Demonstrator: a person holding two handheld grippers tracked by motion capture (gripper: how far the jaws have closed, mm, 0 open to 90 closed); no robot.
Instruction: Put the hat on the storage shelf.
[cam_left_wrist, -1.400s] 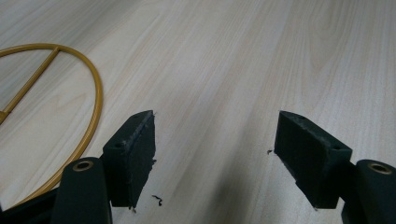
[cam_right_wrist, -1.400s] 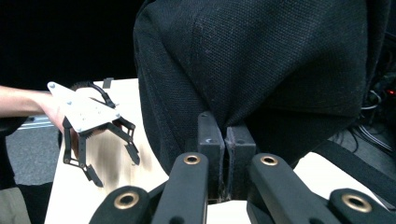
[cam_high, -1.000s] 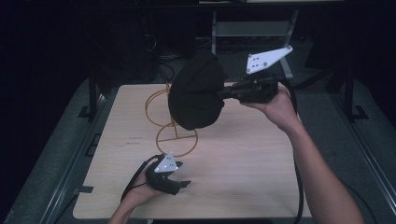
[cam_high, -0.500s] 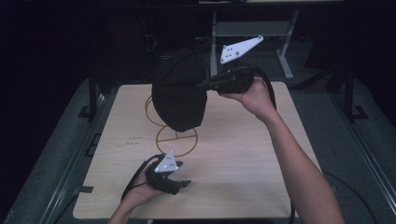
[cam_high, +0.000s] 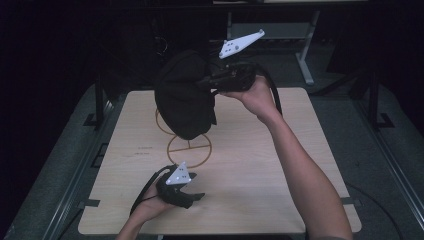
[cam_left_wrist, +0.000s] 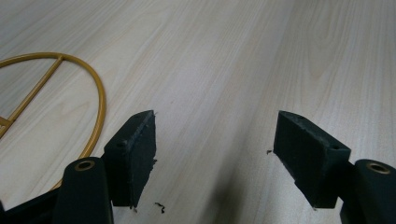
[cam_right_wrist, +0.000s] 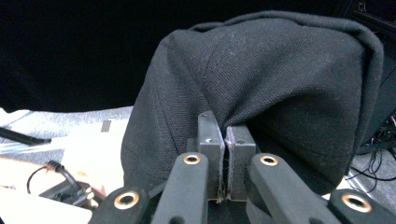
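Above the table's far side I log one black cloth (cam_high: 184, 100), pinched by my right gripper (cam_high: 212, 82), masking most of the gold wire stand (cam_high: 189, 149); left gripper (cam_high: 192, 196) splayed, empty, near edge.

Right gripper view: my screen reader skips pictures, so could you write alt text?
Two black jaws of the right gripper pinch an edge of a black cloth hat, which bulges above them. A pale wooden table lies below left.
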